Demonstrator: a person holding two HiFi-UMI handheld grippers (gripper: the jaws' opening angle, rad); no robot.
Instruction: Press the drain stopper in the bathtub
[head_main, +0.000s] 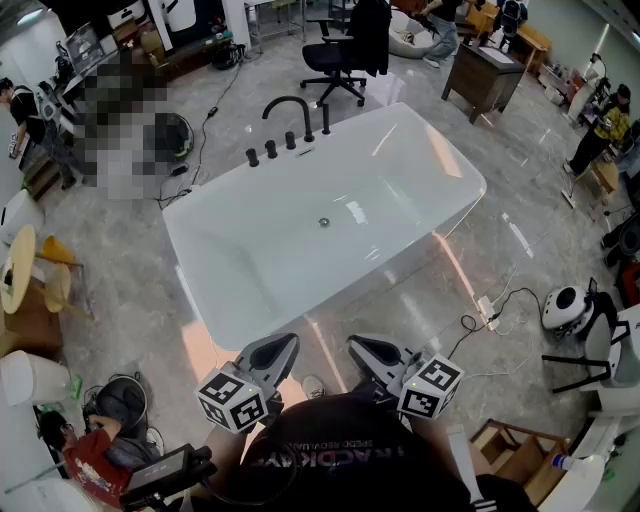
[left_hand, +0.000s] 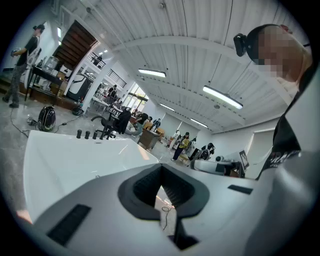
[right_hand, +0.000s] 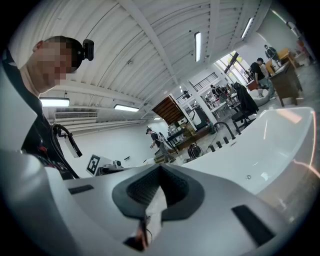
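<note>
Our left gripper (head_main: 287, 340) and right gripper (head_main: 356, 343) have smooth light grey shells with dark rectangular slots on top. Their pads (left_hand: 145, 186) are black and finely ribbed. Each gripper has a white marker cube (head_main: 232, 400) with black square patterns. We wear a black shirt (head_main: 350, 455) with grey letters printed across it, and a small black head camera (right_hand: 89, 49).

One bathtub (head_main: 250, 262), one drain stopper (head_main: 323, 222), two tools (head_main: 281, 346) (head_main: 362, 348), one office chair (head_main: 334, 56)
</note>
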